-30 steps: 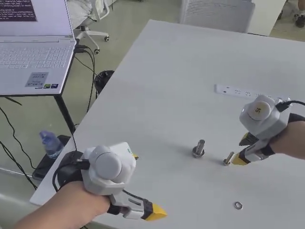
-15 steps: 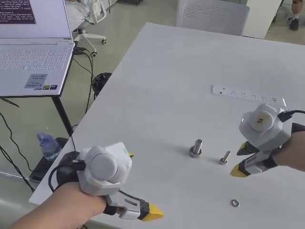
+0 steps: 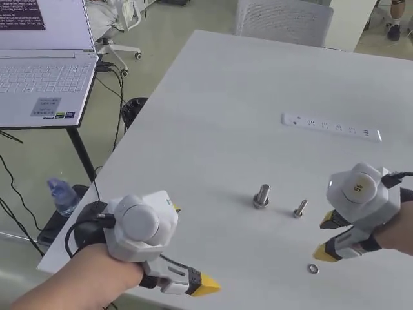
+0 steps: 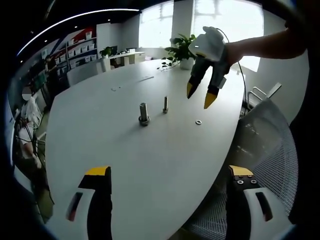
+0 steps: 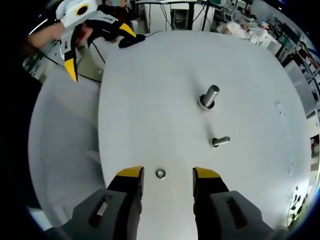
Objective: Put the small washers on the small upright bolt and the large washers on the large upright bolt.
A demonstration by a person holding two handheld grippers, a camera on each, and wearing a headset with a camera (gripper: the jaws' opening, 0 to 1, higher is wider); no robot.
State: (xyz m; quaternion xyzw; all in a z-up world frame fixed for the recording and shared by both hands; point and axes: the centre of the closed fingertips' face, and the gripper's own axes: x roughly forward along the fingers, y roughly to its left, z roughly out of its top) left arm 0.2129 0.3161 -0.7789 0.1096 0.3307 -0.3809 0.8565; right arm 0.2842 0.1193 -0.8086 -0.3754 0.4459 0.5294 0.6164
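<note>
Two bolts stand upright mid-table: the large bolt (image 3: 261,196) (image 4: 144,114) (image 5: 209,96) with a wide base, and to its right the thin small bolt (image 3: 300,208) (image 4: 165,104) (image 5: 220,141). One small washer (image 3: 313,268) (image 4: 198,121) (image 5: 160,174) lies flat nearer the front edge. My right gripper (image 3: 324,236) (image 5: 168,173) hovers open just above that washer, which shows between its yellow fingertips. My left gripper (image 3: 190,246) (image 4: 169,172) is held wide open at the table's near-left edge, with nothing in it.
A white power strip (image 3: 329,126) lies behind the bolts. An open laptop (image 3: 39,71) sits on a side stand at the left, with a water bottle (image 3: 61,194) on the floor below. A mesh chair (image 3: 284,22) stands at the far edge.
My right gripper has drawn back from beside the small bolt toward the front edge, ending over the loose washer. The left gripper has hardly moved.
</note>
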